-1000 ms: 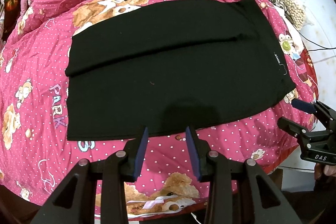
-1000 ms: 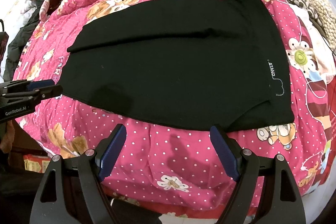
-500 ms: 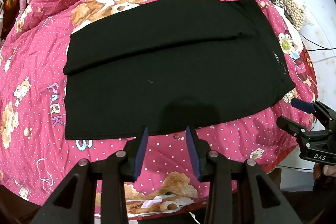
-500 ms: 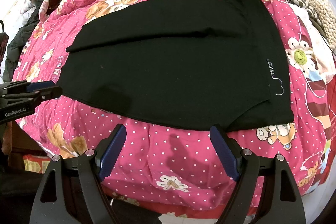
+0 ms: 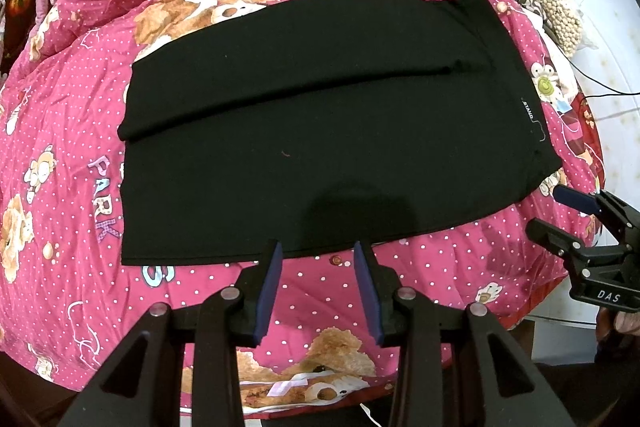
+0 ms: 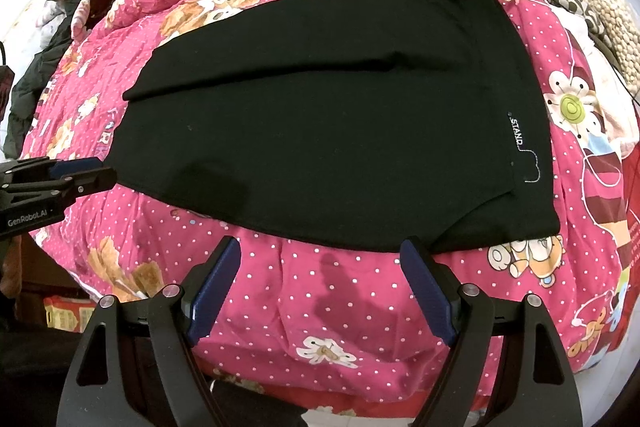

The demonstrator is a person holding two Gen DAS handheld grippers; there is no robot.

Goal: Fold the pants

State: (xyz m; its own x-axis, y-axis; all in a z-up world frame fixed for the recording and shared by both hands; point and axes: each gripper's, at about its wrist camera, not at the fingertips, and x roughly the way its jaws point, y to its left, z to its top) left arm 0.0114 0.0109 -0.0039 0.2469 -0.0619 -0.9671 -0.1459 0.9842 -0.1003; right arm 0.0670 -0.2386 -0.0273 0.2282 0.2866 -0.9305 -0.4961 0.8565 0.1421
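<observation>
My left claw (image 5: 318, 253) hangs just above the near hem of the black pants (image 5: 320, 131), its jaws parted a moderate way with nothing between them; my right claw (image 6: 322, 253) stands wider, also empty, over the pink quilt (image 6: 360, 291) just short of the same edge. The pants lie flat on the bed, spread across the quilt, one leg laid partly over the other so a long seam runs across the middle, and the waistband with its small white label (image 6: 516, 135) sits toward the right. I judge the fold has yet to start from here, so the thing to get right is the pickup. I would bring both claws down onto the near hem, well apart from each other, and pinch through every layer, since catching only the top one would drag the cloth askew. The quilt is soft and puffy, so I'd press in gently and avoid nipping its cover along with the hem. Then I'd lift both sides evenly and carry the edge across, keeping it taut.
</observation>
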